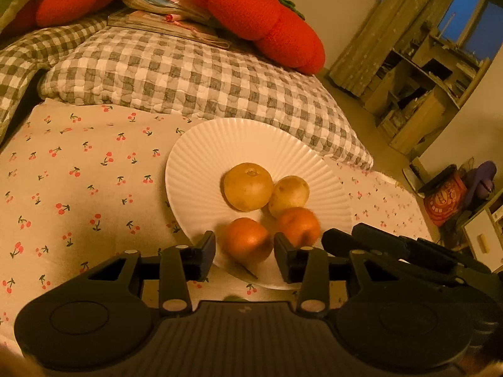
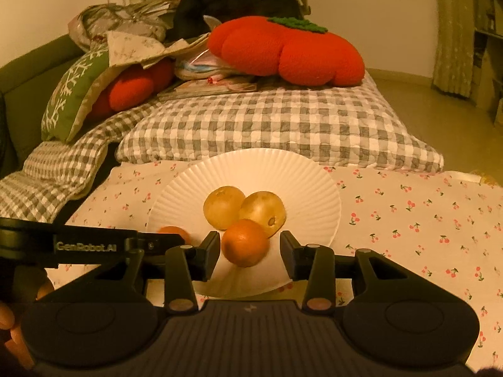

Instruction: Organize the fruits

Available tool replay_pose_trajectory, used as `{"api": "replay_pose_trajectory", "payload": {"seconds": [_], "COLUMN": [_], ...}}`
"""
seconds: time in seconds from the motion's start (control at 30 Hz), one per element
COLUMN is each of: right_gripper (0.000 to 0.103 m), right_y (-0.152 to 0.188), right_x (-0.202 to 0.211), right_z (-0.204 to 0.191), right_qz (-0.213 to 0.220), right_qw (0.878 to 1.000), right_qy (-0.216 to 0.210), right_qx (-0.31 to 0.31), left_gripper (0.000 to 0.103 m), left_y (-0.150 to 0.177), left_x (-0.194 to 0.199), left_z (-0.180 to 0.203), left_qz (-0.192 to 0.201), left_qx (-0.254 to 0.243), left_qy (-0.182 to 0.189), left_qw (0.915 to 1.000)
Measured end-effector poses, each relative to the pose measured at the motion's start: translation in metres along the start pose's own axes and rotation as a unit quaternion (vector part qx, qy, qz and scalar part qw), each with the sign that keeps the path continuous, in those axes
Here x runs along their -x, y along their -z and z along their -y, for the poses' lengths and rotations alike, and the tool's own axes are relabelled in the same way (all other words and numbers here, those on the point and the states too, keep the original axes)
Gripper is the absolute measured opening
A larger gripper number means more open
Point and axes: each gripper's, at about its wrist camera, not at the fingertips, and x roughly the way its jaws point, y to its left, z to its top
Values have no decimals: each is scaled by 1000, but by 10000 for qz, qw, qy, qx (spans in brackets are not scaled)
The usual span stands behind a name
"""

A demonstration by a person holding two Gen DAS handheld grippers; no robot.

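Bed: your cherry-print sheet point(image 1: 78, 188) lies under both grippers, with a checked quilt point(image 2: 267, 125) beyond.
Plate: the white plate point(image 1: 220, 144) sits just ahead of your fingers.
Fruit: two yellow fruits point(image 1: 248, 186) and two oranges point(image 2: 245, 242) already rest on it, touching.
Left gripper point(image 1: 244, 253): released, jaws flanking an orange.
Right gripper point(image 2: 250, 251): released likewise.
Progress: you seem nearly finished; no loose fruit shows.

Four fruits point(image 1: 267, 207) clustered on plate point(image 1: 201, 157); plate on cloth point(image 1: 78, 188), pillow point(image 1: 188, 75) behind.

Warm-lit bedroom: checked quilt point(image 2: 276, 125), wooden shelves point(image 1: 418, 84).
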Motion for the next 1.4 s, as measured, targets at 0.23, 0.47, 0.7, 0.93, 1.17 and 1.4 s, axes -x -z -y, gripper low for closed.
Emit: {"api": "replay_pose_trajectory", "payload": {"seconds": [0.23,0.47,0.7,0.93,1.17,1.4], "right_gripper": [48,51,57,59,72,71], "right_y": [-12,-15,-6,12,25,44], "right_x": [24,48,65,76,74,52], "right_z": [6,-4,-21,-47,-65,-73], "right_qz": [224,329,126,-232,-582,-1213], "right_qw": [9993,9994,9996,9969,9928,9856], "right_qy": [60,83,-221,-560,-613,-637], "right_qx": [-286,-91,137,502,851,990], "left_gripper": [36,37,47,53,59,60], "left_y": [-5,-5,6,17,29,45], "left_x": [23,52,76,90,100,97], "left_z": [-6,-15,-17,-26,-32,-32], "left_qz": [96,184,197,147,108,-219], "left_qx": [364,529,219,-10,-183,-348], "left_qy": [39,65,-288,-599,-823,-980], "left_qw": [9993,9984,9992,9981,9964,9943]}}
